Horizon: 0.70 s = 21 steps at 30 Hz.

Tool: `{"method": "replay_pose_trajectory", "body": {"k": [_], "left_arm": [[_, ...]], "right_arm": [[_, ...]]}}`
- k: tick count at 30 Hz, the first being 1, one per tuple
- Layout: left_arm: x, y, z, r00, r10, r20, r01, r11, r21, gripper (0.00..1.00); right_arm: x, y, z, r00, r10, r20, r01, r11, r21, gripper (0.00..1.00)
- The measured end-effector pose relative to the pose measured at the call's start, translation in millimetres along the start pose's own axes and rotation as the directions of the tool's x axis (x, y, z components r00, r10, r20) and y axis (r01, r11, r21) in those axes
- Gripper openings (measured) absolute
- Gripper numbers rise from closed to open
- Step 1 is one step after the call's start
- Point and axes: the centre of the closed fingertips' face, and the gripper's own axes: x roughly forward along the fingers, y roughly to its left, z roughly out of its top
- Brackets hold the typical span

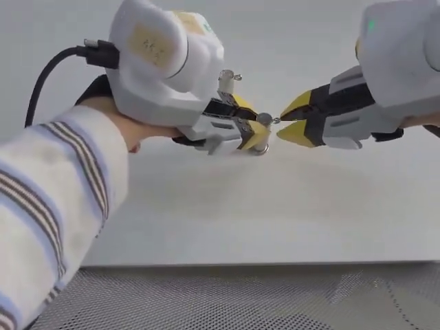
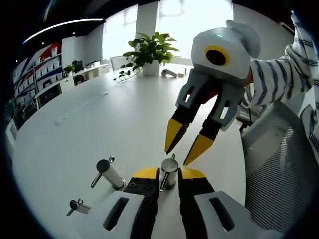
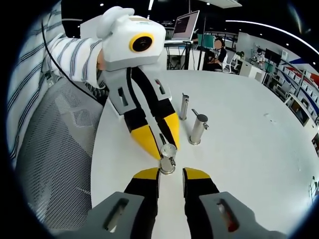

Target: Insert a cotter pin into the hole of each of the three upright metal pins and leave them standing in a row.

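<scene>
My left gripper (image 1: pixel 256 127) is shut on a short upright metal pin (image 1: pixel 262 121) that stands on the white table (image 1: pixel 275 206). In the left gripper view the pin (image 2: pixel 169 174) sits between my jaws, with a thin cotter pin (image 2: pixel 172 157) at its head. My right gripper (image 1: pixel 282 124) comes in from the right, its yellow tips slightly apart just beside the pin's head. From the right gripper view the pin (image 3: pixel 168 158) stands just ahead of my open jaws, the left gripper (image 3: pixel 162 139) behind it. Two more pins (image 2: pixel 110 173) (image 2: pixel 79 205) stand nearby, each carrying a cotter pin.
The two other pins (image 3: pixel 198 128) (image 3: pixel 184 106) stand in a line behind the held one; one pin (image 1: pixel 225 81) peeks over the left gripper. A mesh chair (image 1: pixel 206 302) lies against the table's near edge. A potted plant (image 2: pixel 149 52) stands far across the table.
</scene>
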Motion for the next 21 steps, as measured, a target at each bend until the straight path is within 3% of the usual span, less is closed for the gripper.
{"method": "replay_pose_trajectory", "body": {"k": [6, 8, 11, 16, 19, 21], "left_arm": [[-8.4, -2.9, -14.3, 0.9999, 0.011, 0.002, -0.011, 1.0, 0.016, 0.4], [-13.0, -1.1, -10.1, 0.9972, 0.049, 0.056, -0.053, 0.995, 0.084, 0.51], [-21.7, -10.6, -10.2, 0.9935, 0.039, 0.107, -0.041, 0.999, 0.013, 0.65], [-30.1, -17.4, -20.8, 0.9947, 0.064, 0.081, -0.063, 0.998, -0.012, 0.79], [-34.8, -30.2, -22.5, 0.9945, 0.04, 0.096, -0.034, 0.998, -0.058, 0.86], [-35.9, -34.4, -26.9, 0.9955, 0.04, 0.086, -0.031, 0.995, -0.094, 0.89]], "right_arm": [[0.4, 3.4, 0.8, 1.0, 0.007, -0.006, -0.007, 1.0, 0.001, 0.2], [0.8, 4.3, 3.3, 1.0, 0.008, -0.003, -0.008, 1.0, -0.001, 0.2], [1.9, 2.7, 5.0, 1.0, 0.008, -0.001, -0.008, 1.0, -0.007, 0.2], [8.6, 0.1, 7.9, 0.9999, 0.015, 0.003, -0.015, 1.0, -0.006, 0.21], [12.2, 0.0, 9.0, 0.9998, 0.021, 0.003, -0.021, 1.0, -0.006, 0.21], [14.3, 0.3, 9.6, 0.9997, 0.025, 0.002, -0.025, 1.0, -0.008, 0.21]]}}
